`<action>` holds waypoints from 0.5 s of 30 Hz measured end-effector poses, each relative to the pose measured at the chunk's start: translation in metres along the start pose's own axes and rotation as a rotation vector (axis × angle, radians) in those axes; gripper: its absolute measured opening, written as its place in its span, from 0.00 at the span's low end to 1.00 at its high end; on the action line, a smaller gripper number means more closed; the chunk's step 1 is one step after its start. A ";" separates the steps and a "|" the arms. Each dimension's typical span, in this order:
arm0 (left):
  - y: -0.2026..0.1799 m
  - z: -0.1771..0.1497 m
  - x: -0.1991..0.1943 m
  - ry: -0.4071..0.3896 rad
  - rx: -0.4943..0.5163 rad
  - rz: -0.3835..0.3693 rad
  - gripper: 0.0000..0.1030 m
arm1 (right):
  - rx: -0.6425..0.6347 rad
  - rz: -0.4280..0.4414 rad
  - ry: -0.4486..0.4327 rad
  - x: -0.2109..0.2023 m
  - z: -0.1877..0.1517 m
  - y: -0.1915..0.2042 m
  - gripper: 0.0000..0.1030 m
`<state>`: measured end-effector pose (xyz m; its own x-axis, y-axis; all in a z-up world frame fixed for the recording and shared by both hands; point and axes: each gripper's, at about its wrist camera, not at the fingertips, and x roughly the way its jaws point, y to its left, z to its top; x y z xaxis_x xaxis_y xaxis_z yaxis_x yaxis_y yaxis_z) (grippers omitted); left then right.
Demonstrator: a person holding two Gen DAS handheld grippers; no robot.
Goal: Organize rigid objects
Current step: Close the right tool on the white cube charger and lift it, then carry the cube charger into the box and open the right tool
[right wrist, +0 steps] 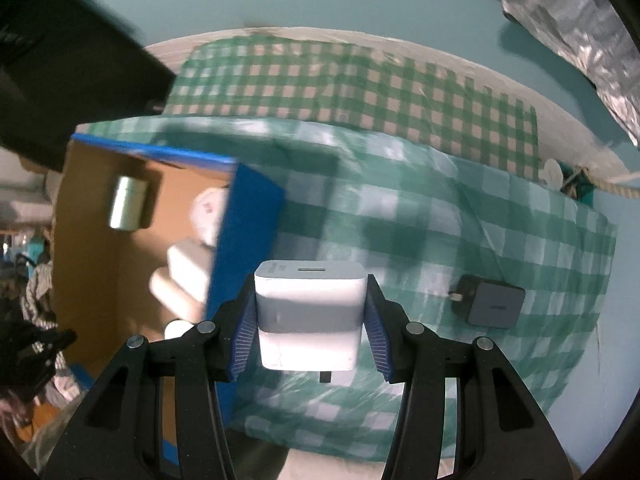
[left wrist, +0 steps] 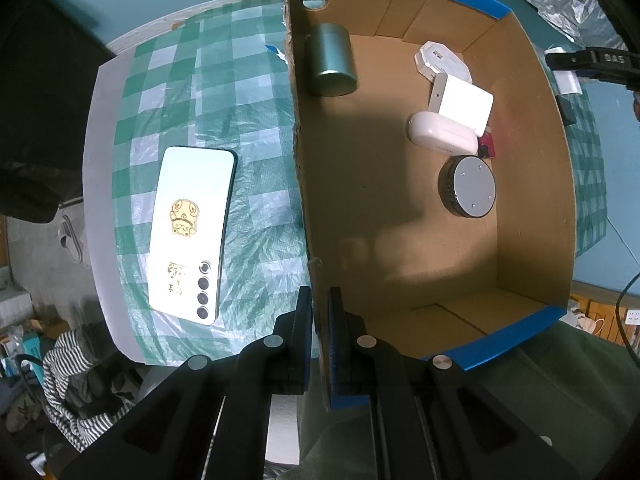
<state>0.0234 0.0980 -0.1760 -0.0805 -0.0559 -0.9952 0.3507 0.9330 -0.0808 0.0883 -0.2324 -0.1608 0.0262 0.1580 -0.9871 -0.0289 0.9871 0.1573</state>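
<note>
A white charger [right wrist: 310, 312] was held between the blue pads of the right gripper [right wrist: 311, 322], its face with the slot turned away from the camera. The jaws were partly closed and pressed on both of its sides. The charger was seen lifted above the green checked cloth [right wrist: 400, 216], just to the right of the blue outer wall of the cardboard box [right wrist: 248, 232]. This view was blurred, so finer details could not be told.

The left gripper [left wrist: 320, 340] was closed on the near left wall of the same box [left wrist: 300, 128], with one finger outside and one inside.

Inside the box, much bare floor was left in the near half, close to the left gripper. At the far left a green metal tin [left wrist: 331, 60] was lying. On the far right several things were gathered: a white octagonal piece [left wrist: 440, 60], a white square adapter [left wrist: 464, 100] resting partly over a white oval case [left wrist: 440, 134], and a round grey disc [left wrist: 468, 186] nearer to the gripper.

Outside the box, left of the left gripper, a white phone [left wrist: 192, 232] was laid face down on the cloth. To the right of the held charger, well apart, a dark charger [right wrist: 490, 304] was lying on the cloth.
</note>
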 end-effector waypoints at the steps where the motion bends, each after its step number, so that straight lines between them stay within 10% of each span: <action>1: 0.000 0.000 0.000 0.000 0.001 0.000 0.05 | -0.011 0.003 -0.001 -0.002 0.000 0.004 0.48; 15: -0.002 0.001 0.001 0.000 0.010 0.004 0.05 | -0.154 0.044 -0.032 -0.028 -0.002 0.061 0.48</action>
<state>0.0232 0.0962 -0.1769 -0.0794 -0.0523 -0.9955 0.3603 0.9296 -0.0775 0.0836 -0.1762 -0.1236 0.0528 0.2044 -0.9775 -0.1832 0.9642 0.1917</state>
